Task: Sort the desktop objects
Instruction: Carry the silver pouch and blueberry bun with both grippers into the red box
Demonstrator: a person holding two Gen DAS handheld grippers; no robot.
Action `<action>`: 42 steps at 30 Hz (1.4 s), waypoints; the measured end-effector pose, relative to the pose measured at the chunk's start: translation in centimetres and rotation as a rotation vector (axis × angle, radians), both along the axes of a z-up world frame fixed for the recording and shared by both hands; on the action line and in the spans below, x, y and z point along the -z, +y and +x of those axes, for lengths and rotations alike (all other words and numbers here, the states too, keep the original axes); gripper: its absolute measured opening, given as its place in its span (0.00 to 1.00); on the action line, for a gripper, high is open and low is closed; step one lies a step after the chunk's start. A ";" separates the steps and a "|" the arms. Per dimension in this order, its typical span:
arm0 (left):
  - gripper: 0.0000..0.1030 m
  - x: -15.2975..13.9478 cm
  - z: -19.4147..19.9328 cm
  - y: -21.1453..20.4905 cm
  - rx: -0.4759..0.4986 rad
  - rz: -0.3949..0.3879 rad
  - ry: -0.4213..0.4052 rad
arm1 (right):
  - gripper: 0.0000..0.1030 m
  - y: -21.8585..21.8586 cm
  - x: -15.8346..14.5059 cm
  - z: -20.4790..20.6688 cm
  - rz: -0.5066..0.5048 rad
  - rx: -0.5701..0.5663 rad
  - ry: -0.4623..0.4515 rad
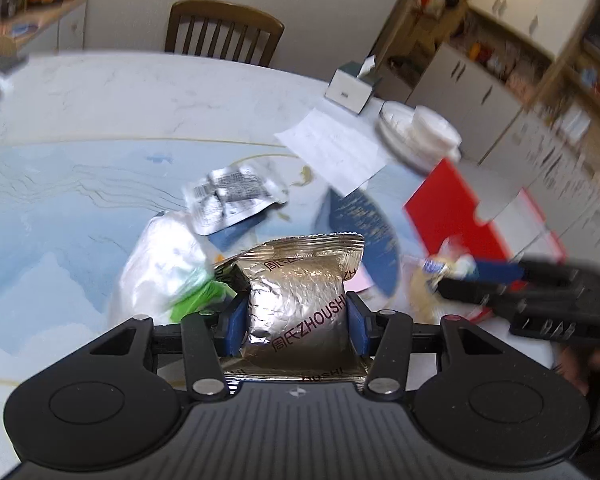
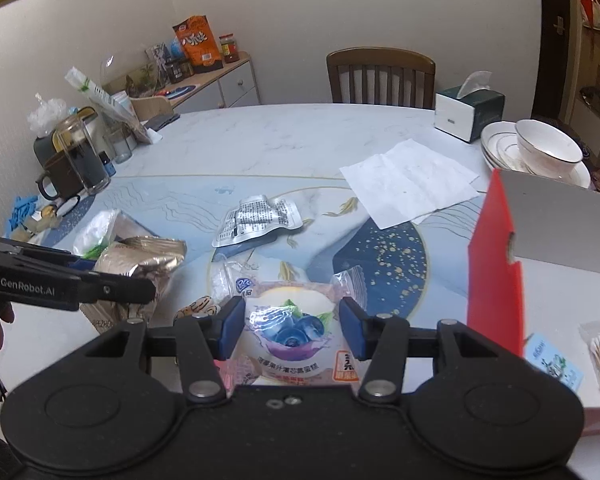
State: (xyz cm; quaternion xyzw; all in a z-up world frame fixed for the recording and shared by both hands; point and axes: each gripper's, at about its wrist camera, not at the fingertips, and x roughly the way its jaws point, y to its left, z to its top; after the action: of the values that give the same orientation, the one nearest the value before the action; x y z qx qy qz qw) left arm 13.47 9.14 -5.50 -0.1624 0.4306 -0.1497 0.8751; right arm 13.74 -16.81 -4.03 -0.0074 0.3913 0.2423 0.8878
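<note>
Gold foil pouch (image 1: pixel 300 300) stands upright between the pads of my left gripper (image 1: pixel 296 322), pinched at its sides, long axis running away from me, sealed top edge farthest. My right gripper (image 2: pixel 292 326) clamps a blueberry cake packet (image 2: pixel 290 330) flat, print facing up, near the table's (image 2: pixel 260 136) front edge. Beyond lies a silver sachet (image 2: pixel 260 220) mid-table, then a paper sheet (image 2: pixel 408 186), and a tissue box (image 2: pixel 468 114) at the far edge.
</note>
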 end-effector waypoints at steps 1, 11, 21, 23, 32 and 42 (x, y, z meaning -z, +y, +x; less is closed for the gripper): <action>0.48 0.1 0.2 0.5 -0.027 -0.066 0.015 | 0.49 -0.3 -0.1 0.0 0.003 0.001 0.002; 0.48 -1.4 0.5 -1.4 -0.043 -0.006 -0.022 | 0.49 -2.4 -0.9 -0.2 0.026 0.012 -0.008; 0.48 -3.5 0.8 -5.3 0.006 0.014 -0.080 | 0.49 -5.7 -2.9 -0.2 0.043 0.046 -0.047; 0.48 -3.8 1.0 -6.5 0.021 0.019 -0.087 | 0.49 -6.6 -3.3 -0.2 0.045 0.053 -0.058; 0.48 -4.6 2.5 -13.3 0.113 0.043 -0.118 | 0.49 -11.4 -4.2 0.3 0.040 0.090 -0.091; 0.48 -4.8 4.4 -20.2 0.197 0.067 -0.127 | 0.49 -17.5 -4.0 1.2 0.036 0.148 -0.101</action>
State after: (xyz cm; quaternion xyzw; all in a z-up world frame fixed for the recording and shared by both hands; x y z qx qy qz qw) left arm 17.83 -11.10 -0.73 -0.0802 0.3931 -0.2304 0.8866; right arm 14.99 -34.28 0.01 0.0252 0.3412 0.1824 0.9218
